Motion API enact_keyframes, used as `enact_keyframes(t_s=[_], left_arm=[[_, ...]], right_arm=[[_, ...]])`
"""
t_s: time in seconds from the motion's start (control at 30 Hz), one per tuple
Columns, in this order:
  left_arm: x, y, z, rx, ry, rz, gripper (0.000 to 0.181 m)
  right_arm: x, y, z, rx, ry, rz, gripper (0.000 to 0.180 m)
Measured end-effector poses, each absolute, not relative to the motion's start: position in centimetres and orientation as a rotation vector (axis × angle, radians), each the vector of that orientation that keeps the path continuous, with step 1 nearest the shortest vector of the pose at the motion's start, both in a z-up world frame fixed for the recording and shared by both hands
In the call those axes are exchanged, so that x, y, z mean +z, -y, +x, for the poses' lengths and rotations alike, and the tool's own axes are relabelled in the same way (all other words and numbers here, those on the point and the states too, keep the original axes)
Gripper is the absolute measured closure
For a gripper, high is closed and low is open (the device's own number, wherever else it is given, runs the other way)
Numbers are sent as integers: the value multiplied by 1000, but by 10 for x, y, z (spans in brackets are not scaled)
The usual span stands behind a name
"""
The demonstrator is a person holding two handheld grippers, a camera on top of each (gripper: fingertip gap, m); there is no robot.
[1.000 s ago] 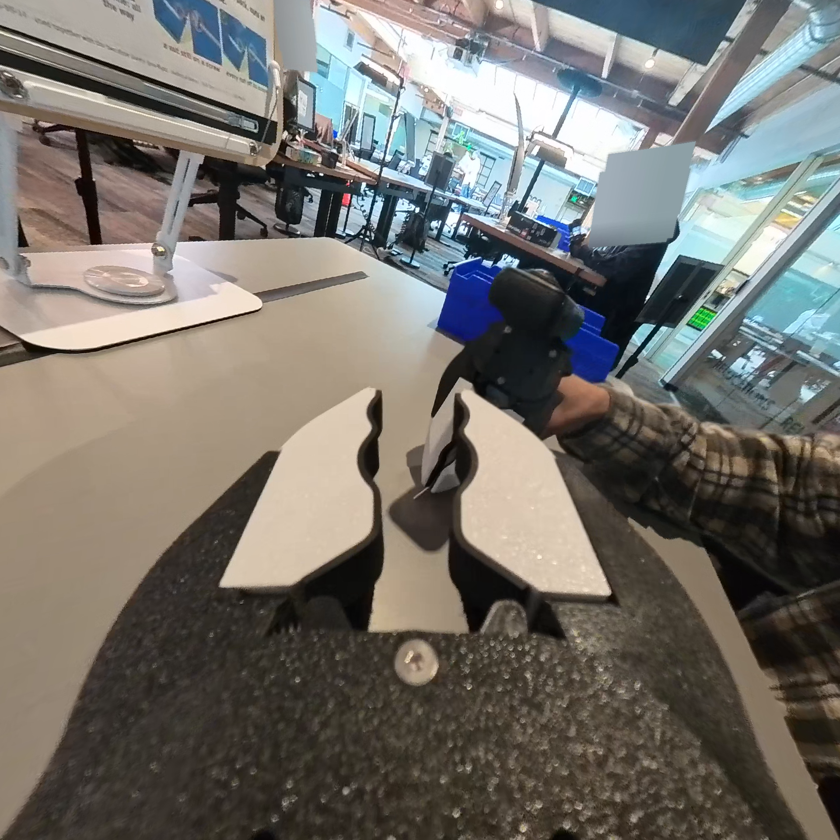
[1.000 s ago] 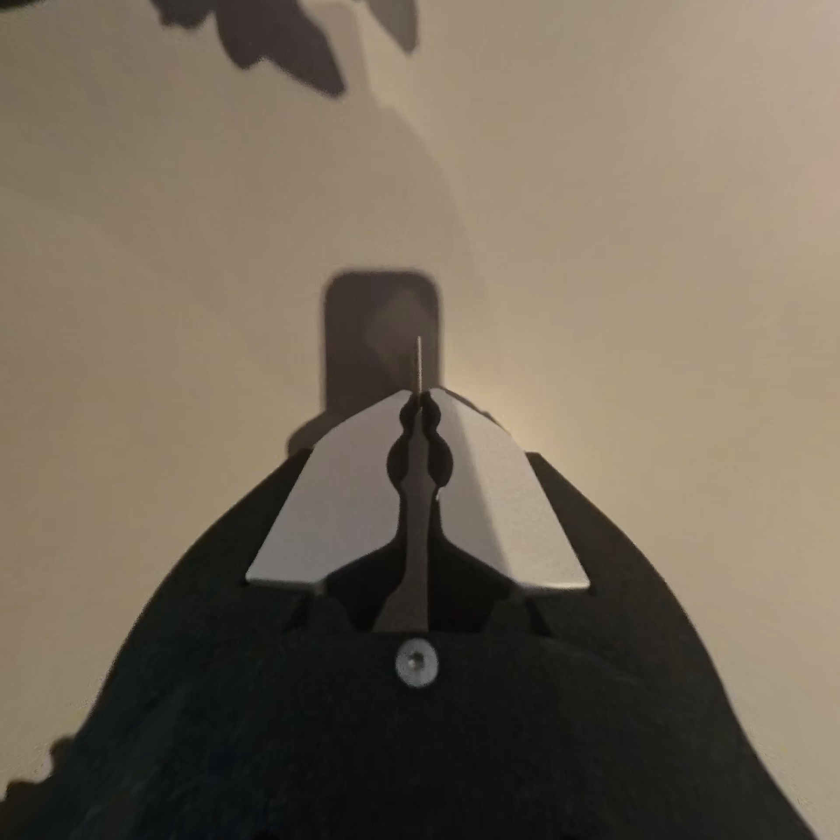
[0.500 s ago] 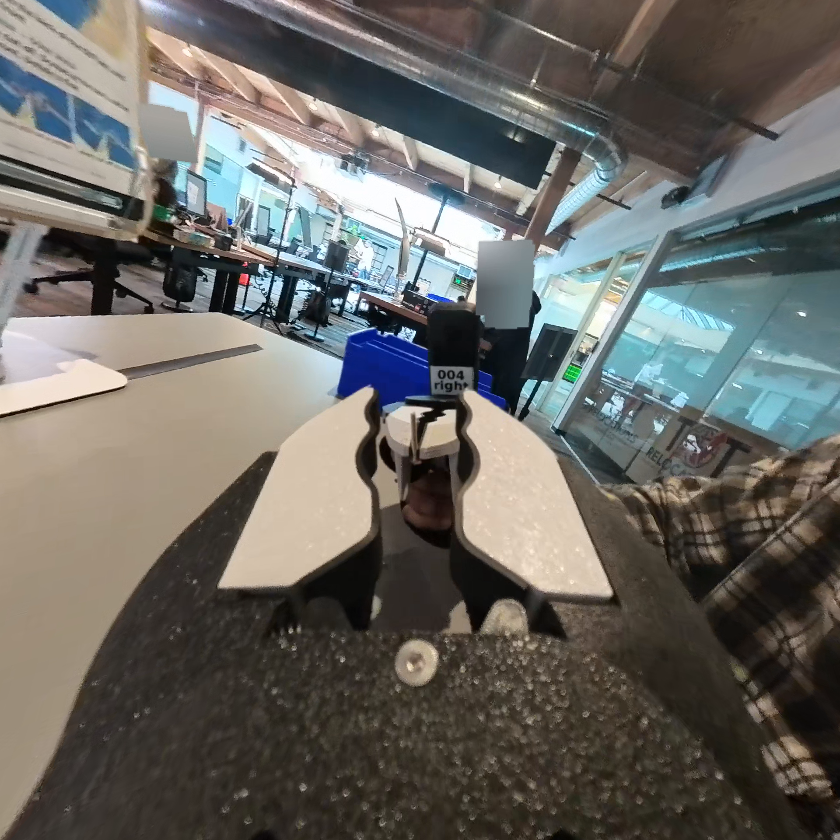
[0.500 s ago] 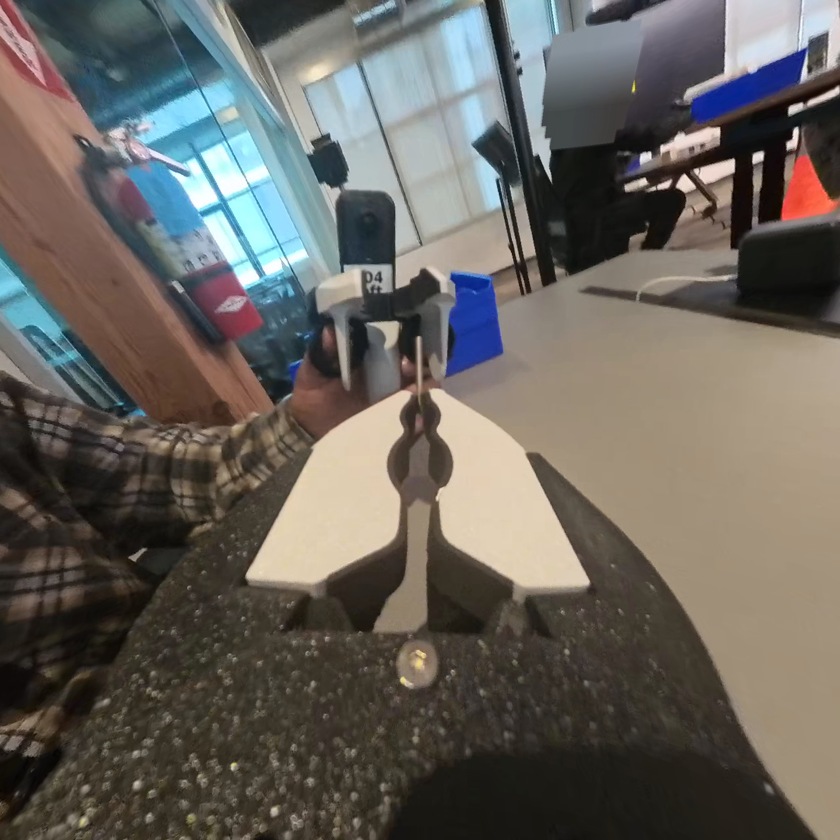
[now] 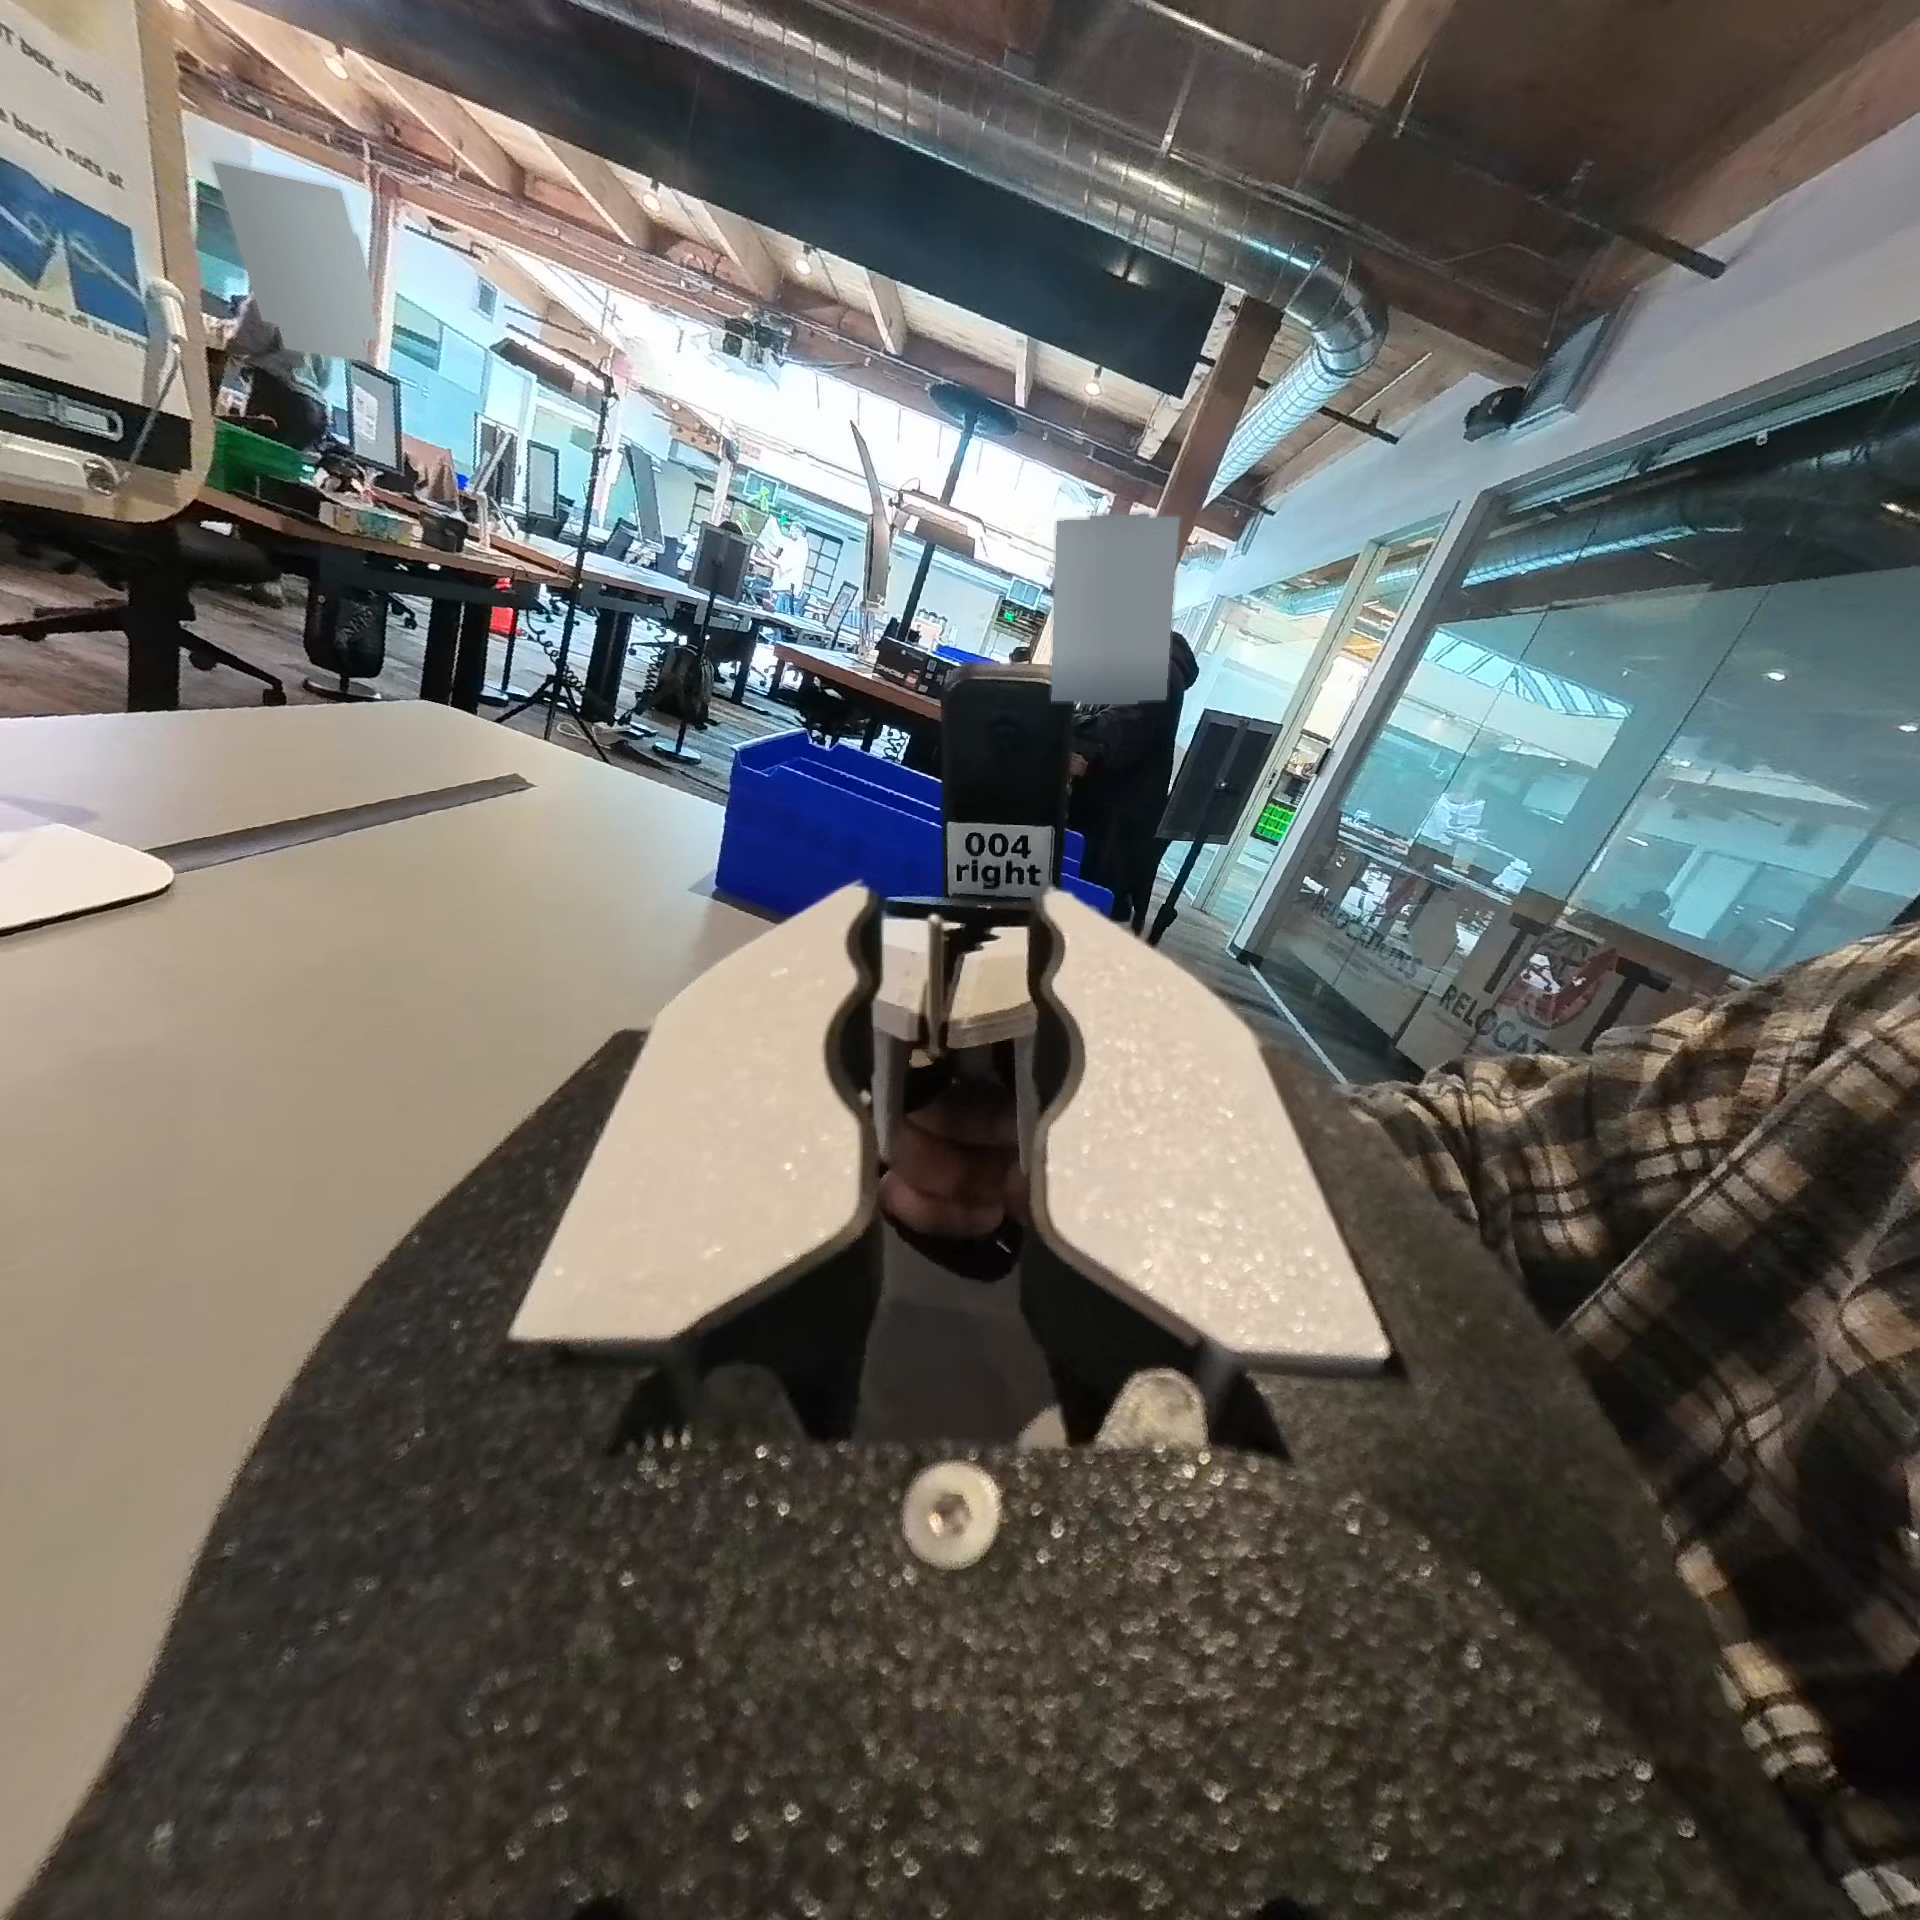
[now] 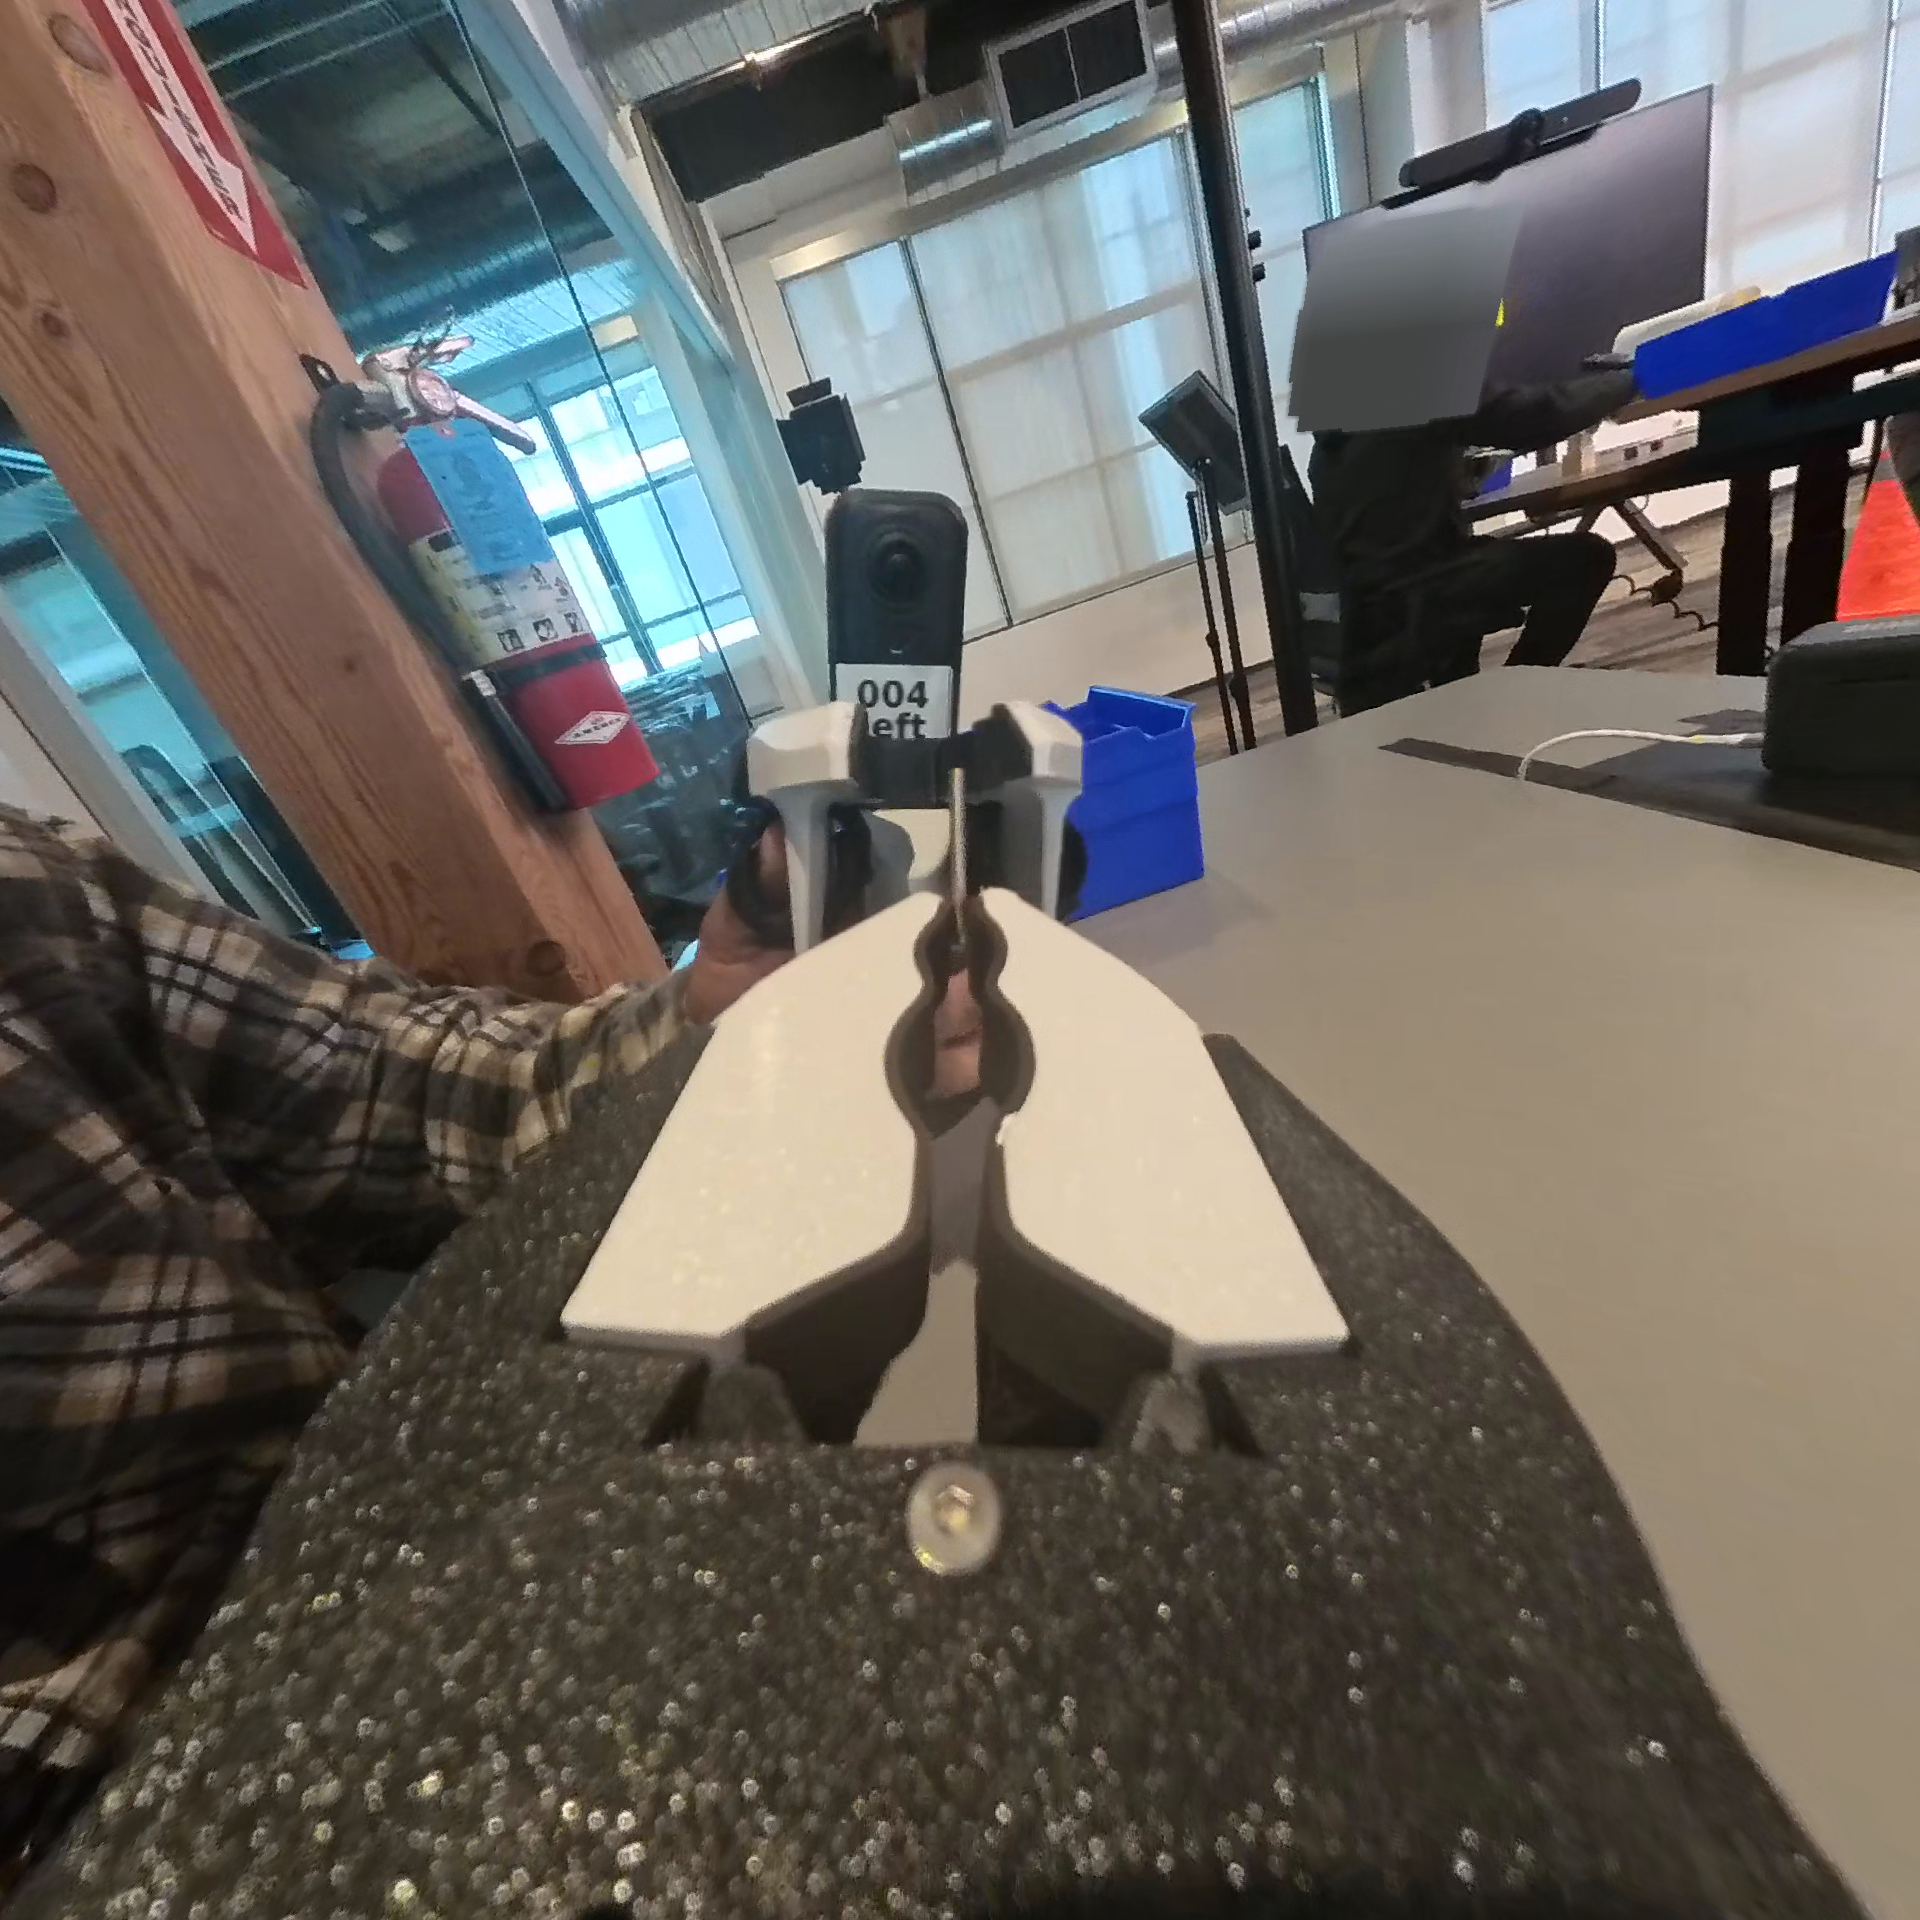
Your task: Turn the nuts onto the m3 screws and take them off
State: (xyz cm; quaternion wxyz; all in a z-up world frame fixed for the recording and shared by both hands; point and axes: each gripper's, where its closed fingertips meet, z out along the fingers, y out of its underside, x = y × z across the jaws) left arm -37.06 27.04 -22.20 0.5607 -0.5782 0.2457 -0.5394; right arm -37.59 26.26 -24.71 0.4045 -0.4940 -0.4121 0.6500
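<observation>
Open-plan workshop behind a grey table [image 5: 312, 1039]: both grippers, a second ago angled down at the tabletop, now face each other above it. Right gripper [image 6: 961, 914] is clenched on a thin screw [image 6: 958, 831] pointing forward; left gripper [image 5: 951, 935] stands released, holding nothing.

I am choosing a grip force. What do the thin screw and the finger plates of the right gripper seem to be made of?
The screw looks like bare metal: thin, grey, with a dull shine. The right gripper, shut on it, has fingers that look like matte pale-grey plastic, perhaps printed: a faintly speckled surface with dark edges.
</observation>
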Motion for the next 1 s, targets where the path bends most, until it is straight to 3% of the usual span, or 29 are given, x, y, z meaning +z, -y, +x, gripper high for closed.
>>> enact_keyframes(t_s=[1.0], left_arm=[[-224,-266,-365,-1279,-611,-1368,171]], right_arm=[[-237,-259,-377,1727,954,-1214,177]])
